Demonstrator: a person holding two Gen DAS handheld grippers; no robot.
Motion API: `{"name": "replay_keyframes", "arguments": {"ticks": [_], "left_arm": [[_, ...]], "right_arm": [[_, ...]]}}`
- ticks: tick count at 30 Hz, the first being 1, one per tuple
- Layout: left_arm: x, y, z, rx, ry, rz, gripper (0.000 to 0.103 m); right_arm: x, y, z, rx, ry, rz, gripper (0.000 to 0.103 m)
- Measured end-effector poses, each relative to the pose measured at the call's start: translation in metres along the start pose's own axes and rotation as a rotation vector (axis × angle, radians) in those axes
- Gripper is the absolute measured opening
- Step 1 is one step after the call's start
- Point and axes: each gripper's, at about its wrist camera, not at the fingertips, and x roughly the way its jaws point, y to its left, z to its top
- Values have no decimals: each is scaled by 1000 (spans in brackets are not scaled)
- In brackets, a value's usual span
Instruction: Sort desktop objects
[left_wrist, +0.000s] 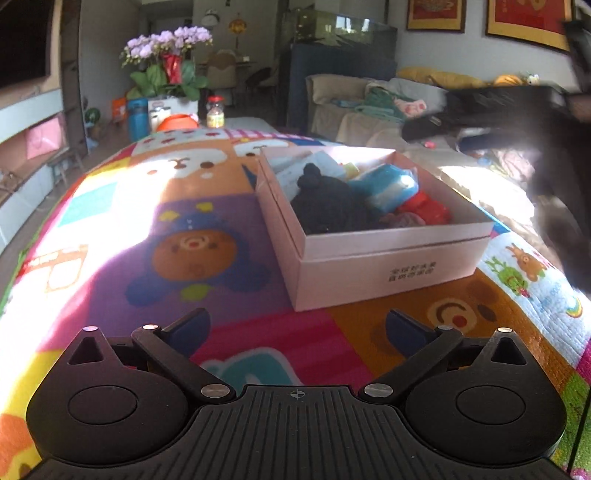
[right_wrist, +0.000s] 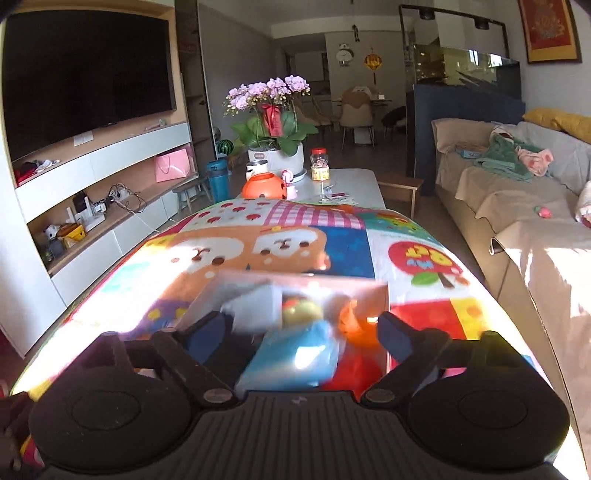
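Observation:
A pale pink cardboard box stands on a colourful cartoon mat. Inside lie a black cloth, a blue and white packet, a red item and white pieces at the back. My left gripper hangs open just short of the box's near wall, nothing between its fingers. In the right wrist view the same box appears blurred straight below my right gripper, which is open over a blue packet, a yellow-green item and an orange-red item, with nothing gripped.
Beyond the mat stand an orange round container, a jar with a red lid, a blue bottle and a pot of pink orchids. A sofa runs along the right. A dark blurred shape crosses the right edge.

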Motion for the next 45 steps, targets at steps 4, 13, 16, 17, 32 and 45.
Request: {"name": "replay_keyframes", "arguments": {"ticks": [4,13,16,17,32,45], "left_arm": [[1,-9,-9,-7,16,27,103],[8,-32,-25,-60,13,146,103],[14,-38,-27,-47,31,191,103],[15,-40,-29,-40,31,201,103],[14,-36,-32,-52,26,198,103],[14,-36,-32,-52,26,197,103]], "right_arm": [[-36,5,-49,-2,34,33,103],[-37,1,-125,46,187,-99,103],[-33,2,-129,32,204,-125,103],[-32,3,-129,25,205,-132,103],[-31,6,-139,-5,146,-148,103],[-31,6,-139,-4,146,-147,103]]}}
